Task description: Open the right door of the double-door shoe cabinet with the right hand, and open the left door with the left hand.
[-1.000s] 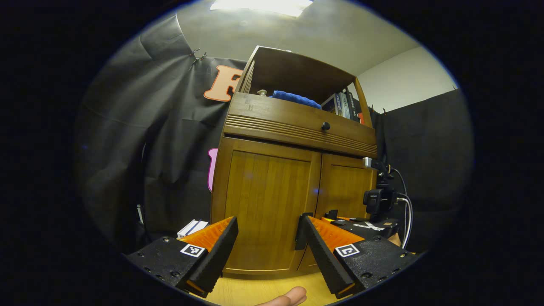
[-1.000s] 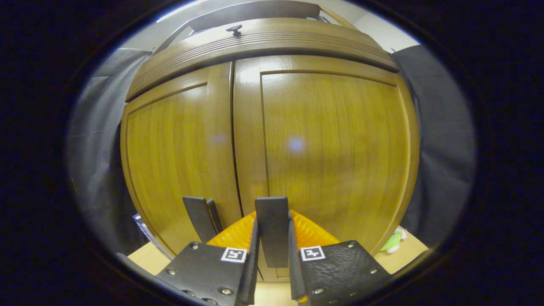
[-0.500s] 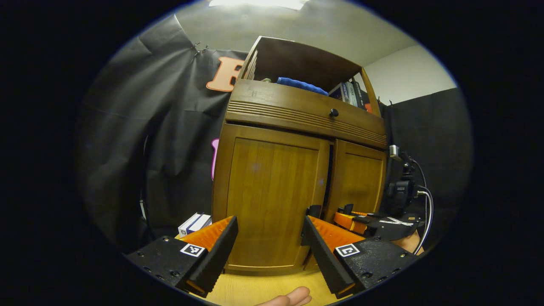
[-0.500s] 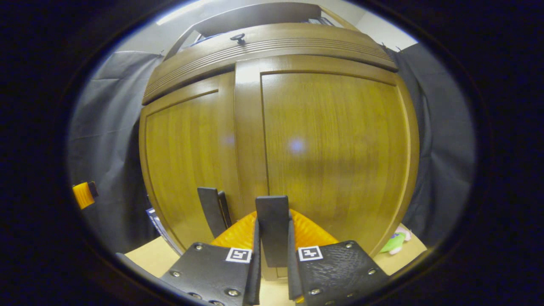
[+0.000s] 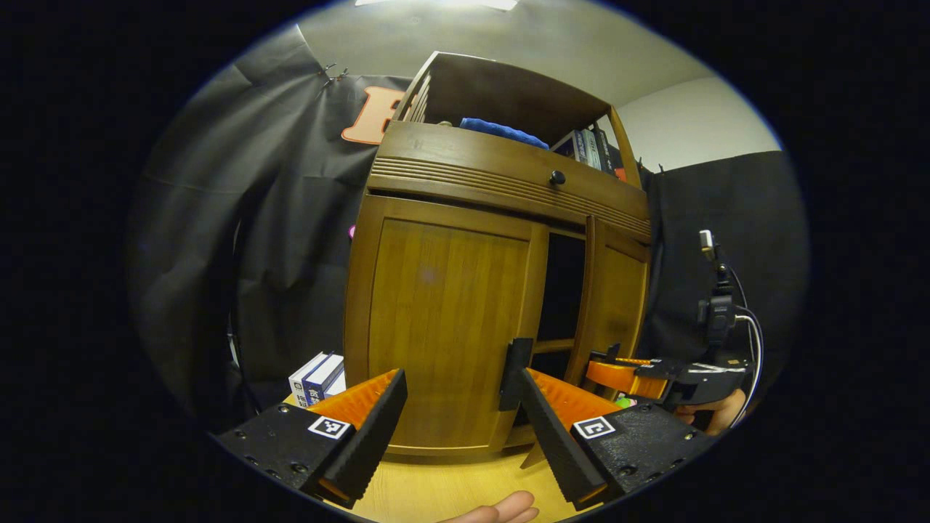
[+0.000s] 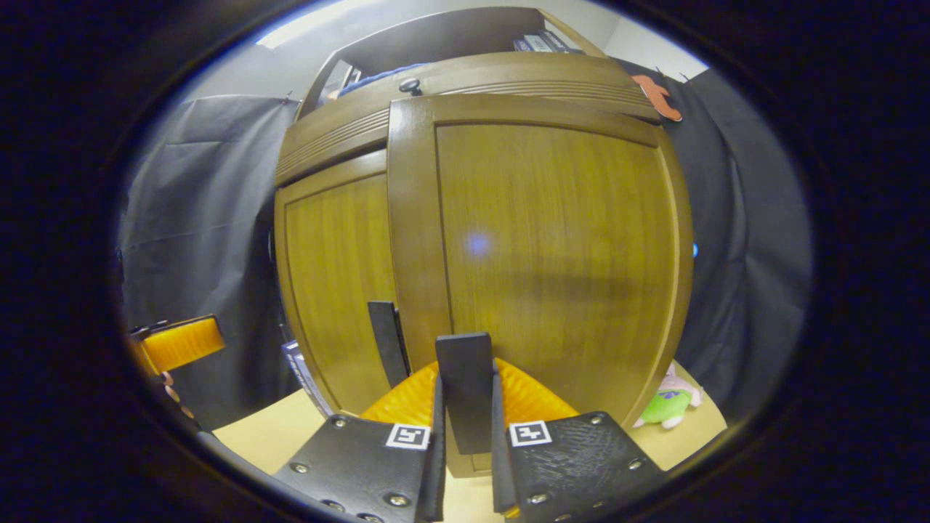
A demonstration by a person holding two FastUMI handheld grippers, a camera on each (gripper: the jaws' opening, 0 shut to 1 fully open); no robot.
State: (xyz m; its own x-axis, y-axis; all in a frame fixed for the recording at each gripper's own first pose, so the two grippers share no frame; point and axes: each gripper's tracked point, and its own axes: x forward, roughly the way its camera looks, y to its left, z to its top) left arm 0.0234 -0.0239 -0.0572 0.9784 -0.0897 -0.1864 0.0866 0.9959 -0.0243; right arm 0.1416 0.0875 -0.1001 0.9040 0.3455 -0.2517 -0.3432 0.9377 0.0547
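The wooden shoe cabinet stands ahead. Its left door is closed. Its right door is swung partly outward, leaving a dark gap between the two. My right gripper holds that door low on its free edge. In the right gripper view the right door is close up, and my right gripper is shut on its edge, one finger behind and one in front. My left gripper is open in front of the left door, touching nothing, and it appears at far left.
Small boxes lean at the cabinet's left foot. A green plush toy lies by its right foot. A drawer knob sits above the doors, under a blue cloth and books. A cabled camera stand is at right.
The right door has swung outward with my right gripper holding its edge, and the dark gap between the doors has widened. My left gripper stays open before the left door.
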